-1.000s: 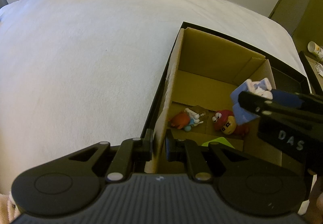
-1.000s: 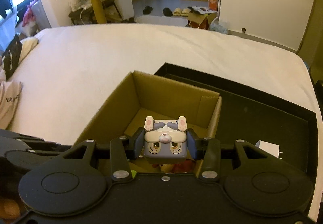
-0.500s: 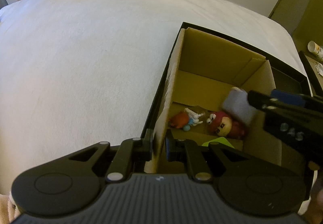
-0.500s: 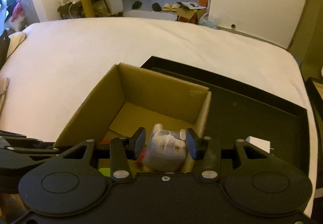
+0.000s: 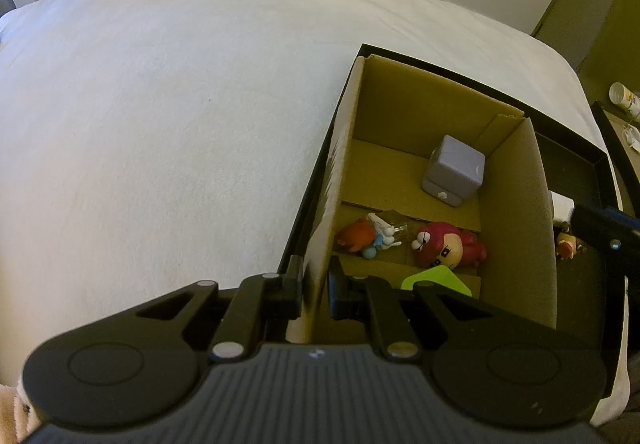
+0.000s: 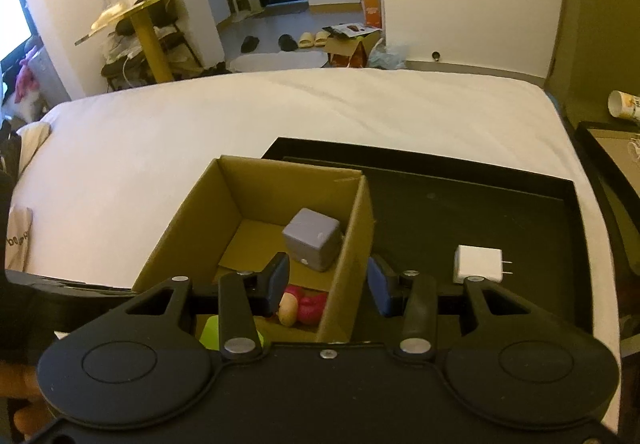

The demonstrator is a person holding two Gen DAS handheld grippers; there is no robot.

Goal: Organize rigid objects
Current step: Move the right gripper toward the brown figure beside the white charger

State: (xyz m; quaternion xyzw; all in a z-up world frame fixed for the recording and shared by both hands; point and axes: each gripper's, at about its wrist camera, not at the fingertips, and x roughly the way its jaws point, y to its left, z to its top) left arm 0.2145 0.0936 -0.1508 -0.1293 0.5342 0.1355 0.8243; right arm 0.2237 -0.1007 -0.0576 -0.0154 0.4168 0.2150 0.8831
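Cardboard box [image 5: 516,228]: brown, open-topped, standing inside a black tray [image 6: 460,204] on a white bed [image 5: 160,116].
Grey cube toy [image 5: 454,170]: lying free on the box floor near the far right corner, touching no gripper; also seen at [image 6: 314,238].
Red figure [image 5: 448,244]: on the box floor, nearer than the cube, lying on its side.
Orange and blue figure [image 5: 362,236]: just left of the red one, beside the left box wall.
Green piece [image 5: 436,280]: flat, at the near end of the box floor, partly hidden behind the left gripper.
Left gripper [image 5: 316,290]: pressed together on the near left wall of the box, one finger outside and one inside, pinching the cardboard.
Right gripper [image 6: 328,284]: fingers spread, blue pads bare, nothing between them but air above the right box wall, which sits below the gap; holding nothing.
White plug adapter [image 6: 478,265]: on the tray floor to the right of the box, prongs pointing right.
Small figure [image 5: 566,242]: on the tray outside the right box wall, partly hidden.
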